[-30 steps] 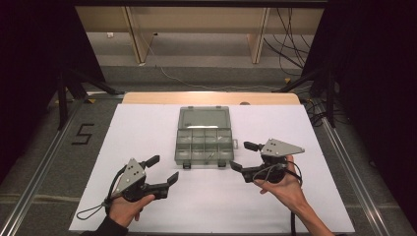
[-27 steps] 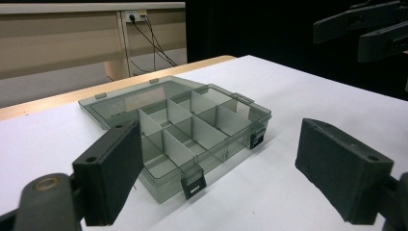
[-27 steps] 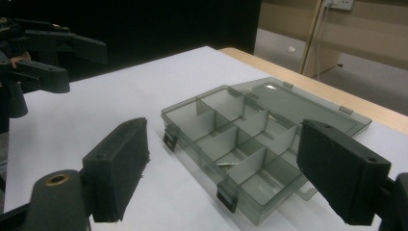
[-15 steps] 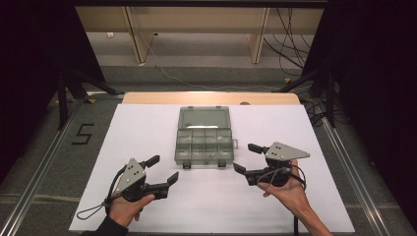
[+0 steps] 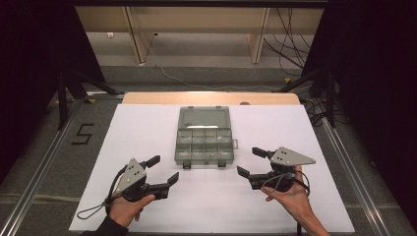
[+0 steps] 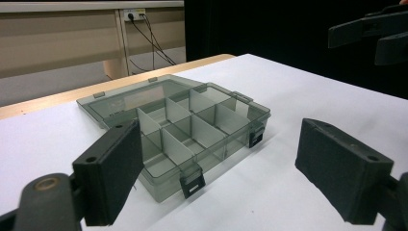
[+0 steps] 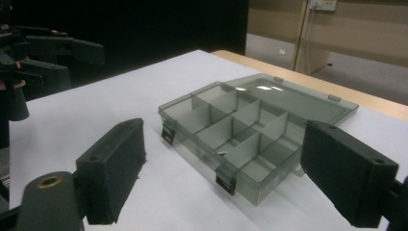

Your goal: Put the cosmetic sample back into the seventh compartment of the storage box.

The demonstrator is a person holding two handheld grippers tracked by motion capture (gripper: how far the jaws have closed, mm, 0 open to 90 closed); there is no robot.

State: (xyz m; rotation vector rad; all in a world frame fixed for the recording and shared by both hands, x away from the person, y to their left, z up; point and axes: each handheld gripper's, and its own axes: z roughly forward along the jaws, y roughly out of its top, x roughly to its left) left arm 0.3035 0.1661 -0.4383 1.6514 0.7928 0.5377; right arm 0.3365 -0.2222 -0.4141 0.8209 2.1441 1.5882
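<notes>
On the white desk [image 5: 147, 128] in front of you, the open, smoke-grey compartment box [image 5: 204, 142] lies at the middle, lid flat behind it. Your hands rest near the front edge, well apart, either side of the box. The left tongs [image 5: 163, 169] gape wide, holding nothing. The right tongs [image 5: 251, 162] have just been opening and stand wide, nothing between them. Beyond the desk: grey floor, wooden furniture legs, cables.
</notes>
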